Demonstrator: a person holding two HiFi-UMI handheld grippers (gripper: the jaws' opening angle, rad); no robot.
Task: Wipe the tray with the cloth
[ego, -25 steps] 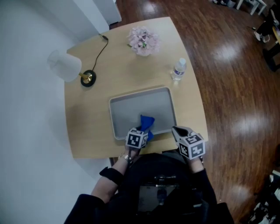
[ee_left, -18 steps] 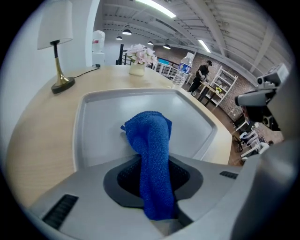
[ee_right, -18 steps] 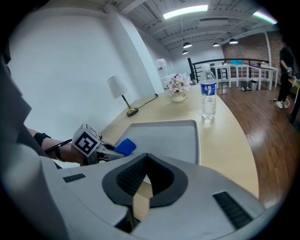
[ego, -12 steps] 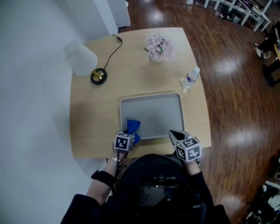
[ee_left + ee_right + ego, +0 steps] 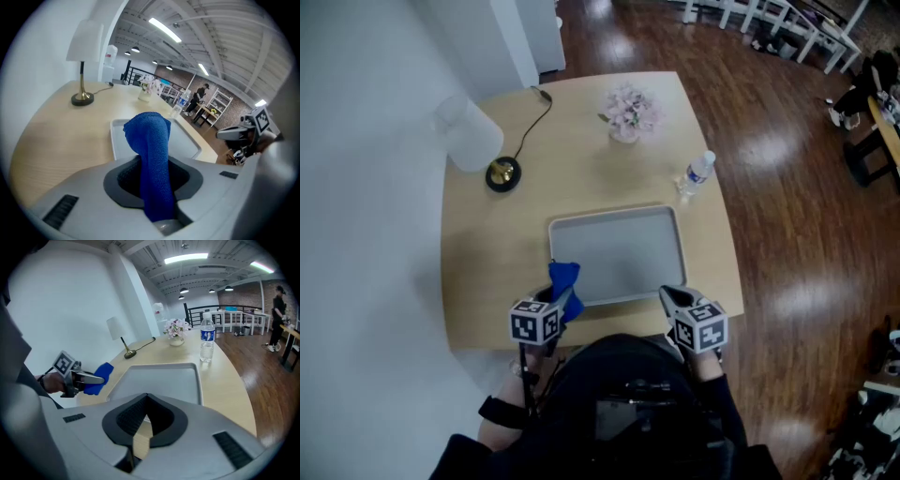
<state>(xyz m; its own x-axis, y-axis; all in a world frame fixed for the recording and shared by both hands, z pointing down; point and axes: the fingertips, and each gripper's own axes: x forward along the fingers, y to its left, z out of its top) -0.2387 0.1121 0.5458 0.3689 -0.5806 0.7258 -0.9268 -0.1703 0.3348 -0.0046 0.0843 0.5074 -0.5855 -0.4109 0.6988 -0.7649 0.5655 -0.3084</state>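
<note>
Left claw (image 5: 566, 292) carries the whole risk at this moment. It has the blue cloth (image 5: 563, 276) only by a narrow bunch, with most of the fabric standing up in a roll beyond the tips. If that roll is pressed down and dragged, I judge it could pull out of the pinch or smear just a thin stripe.

The tray (image 5: 623, 253) lies loose on the worktop (image 5: 497, 244), close to the near edge, and nothing pins it. A firm stroke could therefore shove it about, or push it toward the water bottle (image 5: 697, 172), which stands just past its far right corner (upright and easy to tip).

In the left gripper view the left claw (image 5: 157, 171) is clamped on the cloth (image 5: 150, 136). Its jaws stand partly apart because the folded fabric fills the gap between the pads. The cloth sits by the tray's near left corner and appears lifted clear of the grey surface rather than resting on it. The bare tray (image 5: 187, 140) shows beyond it.

Right claw (image 5: 669, 297) sits at the near right corner of the tray. In the right gripper view the right claw (image 5: 146, 401) has its jaws together at the tips with nothing between them. Only pale worktop shows through the slot behind. It seems to hover, and I cannot tell whether it touches the rim.
</note>
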